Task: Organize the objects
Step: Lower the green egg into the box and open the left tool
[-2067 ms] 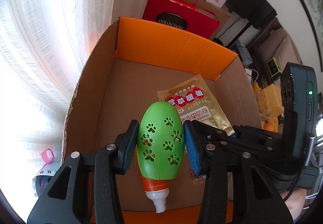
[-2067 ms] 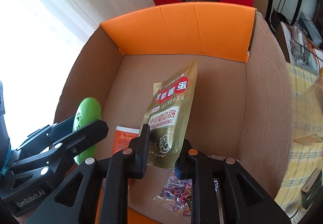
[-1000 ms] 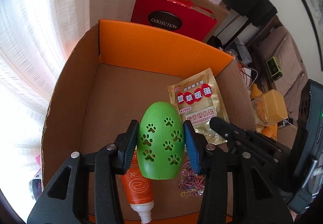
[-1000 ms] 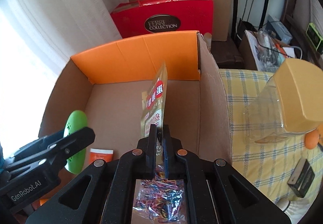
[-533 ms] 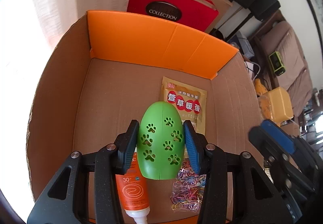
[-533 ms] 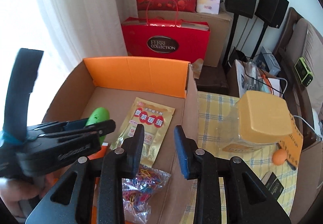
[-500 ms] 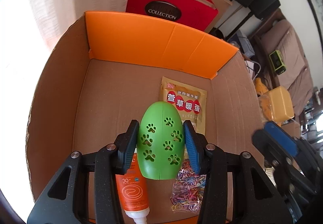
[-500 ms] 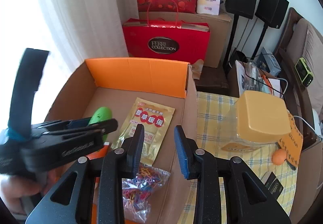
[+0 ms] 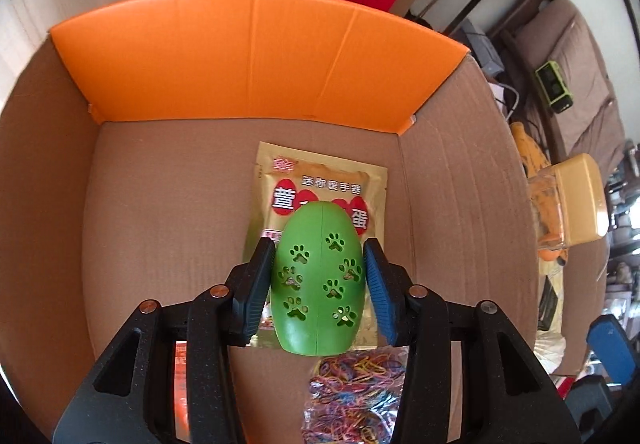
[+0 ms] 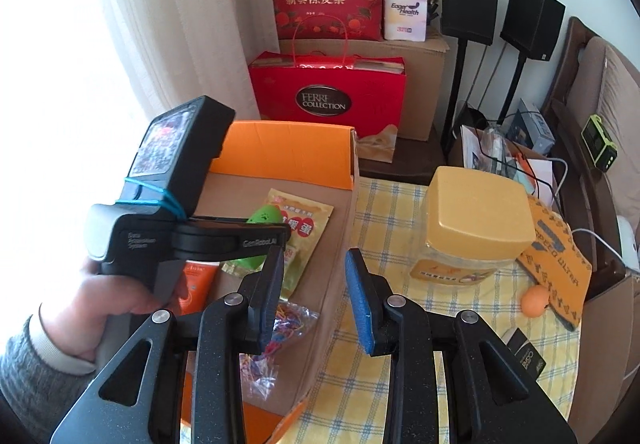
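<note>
My left gripper (image 9: 318,244) holds a green egg with paw-print holes (image 9: 320,284) just above the floor of a cardboard box with an orange flap (image 9: 248,55). Its jaws are opening, and the pads still touch the egg's sides. Under the egg a gold pouch (image 9: 320,171) lies flat. A bag of coloured rubber bands (image 9: 356,392) and an orange tube (image 9: 180,364) lie nearer in the box. My right gripper (image 10: 314,260) is open and empty, raised over the box's right wall (image 10: 340,244). The right wrist view shows the left gripper (image 10: 280,234) from the side, held by a hand (image 10: 92,316).
Right of the box, a chequered tablecloth (image 10: 384,228) carries a jar with a yellow lid (image 10: 476,219), an orange envelope (image 10: 560,256), a small orange ball (image 10: 536,300) and a black packet (image 10: 528,356). A red gift bag (image 10: 328,99) stands behind the box.
My right gripper opened, let go of the gold pouch, which now lies flat, and rose back out of the box. My left gripper carried the egg over the pouch.
</note>
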Demonstrator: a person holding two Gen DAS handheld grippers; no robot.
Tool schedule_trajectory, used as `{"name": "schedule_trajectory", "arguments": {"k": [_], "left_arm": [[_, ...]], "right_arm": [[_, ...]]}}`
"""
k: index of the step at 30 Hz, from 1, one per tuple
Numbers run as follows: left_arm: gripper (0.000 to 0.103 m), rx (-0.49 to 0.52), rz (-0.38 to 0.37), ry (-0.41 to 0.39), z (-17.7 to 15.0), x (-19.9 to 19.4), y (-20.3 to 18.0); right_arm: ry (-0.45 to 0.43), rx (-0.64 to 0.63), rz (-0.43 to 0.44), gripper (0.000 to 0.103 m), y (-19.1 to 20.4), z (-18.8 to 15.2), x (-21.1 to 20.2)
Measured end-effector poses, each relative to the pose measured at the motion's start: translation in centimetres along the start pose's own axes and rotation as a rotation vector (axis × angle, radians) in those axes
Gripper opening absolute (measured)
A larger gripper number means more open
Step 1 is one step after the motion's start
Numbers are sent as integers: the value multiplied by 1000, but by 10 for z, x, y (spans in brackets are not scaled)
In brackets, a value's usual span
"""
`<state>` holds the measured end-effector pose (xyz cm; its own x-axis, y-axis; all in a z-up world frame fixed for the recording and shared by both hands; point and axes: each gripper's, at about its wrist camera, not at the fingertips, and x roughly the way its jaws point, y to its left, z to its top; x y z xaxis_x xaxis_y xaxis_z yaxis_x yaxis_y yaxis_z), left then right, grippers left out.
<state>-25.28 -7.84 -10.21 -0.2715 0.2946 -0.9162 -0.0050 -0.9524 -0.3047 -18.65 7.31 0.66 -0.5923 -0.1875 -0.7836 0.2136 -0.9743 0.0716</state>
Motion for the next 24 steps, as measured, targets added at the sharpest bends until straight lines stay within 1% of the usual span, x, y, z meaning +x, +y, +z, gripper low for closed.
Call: {"name": "schedule_trajectory", "arguments": {"k": [1,3,4,5,8,9,10,11,12,13,15,19,24], "left_arm": [[53,-2,-34,2,0,0,0],[60,-12,-83,-1,-2,-3,1],[60,-16,-85,-2,-3,-4,2],[60,-18,-78,2,-3,-5,2],[60,-8,-2,-6,-6,-11,2],[60,3,12,-8,-8,-12,1],[58,5,14,-5,-9,-12,-2],[57,12,24,7,-10,-10,-4],[51,20,48,20,-12,-8,-6],[40,29,59,30,-13,-6,-9],[40,31,53,47,-15,-1,-13],[40,24,35,26,-14,-2,-24],[40,-2,-32,45,-13,8,-36]], "right_arm": [[-1,2,2,32,-1,-1,-1],[0,7,9,32,-4,-3,-2],[-1,11,13,32,-6,-3,-3],[-2,15,17,32,-7,-4,-3],[-6,16,28,32,-7,-6,-7],[-9,13,31,32,-6,-7,-9],[-12,9,32,32,-5,-7,-11],[-15,5,32,32,-5,-7,-12],[-17,5,34,32,-5,-8,-14],[-19,7,36,32,-6,-8,-15],[-24,12,42,32,-7,-8,-18],[-31,25,43,32,-11,-9,-22],[-39,41,37,32,-20,-12,-27]]}}
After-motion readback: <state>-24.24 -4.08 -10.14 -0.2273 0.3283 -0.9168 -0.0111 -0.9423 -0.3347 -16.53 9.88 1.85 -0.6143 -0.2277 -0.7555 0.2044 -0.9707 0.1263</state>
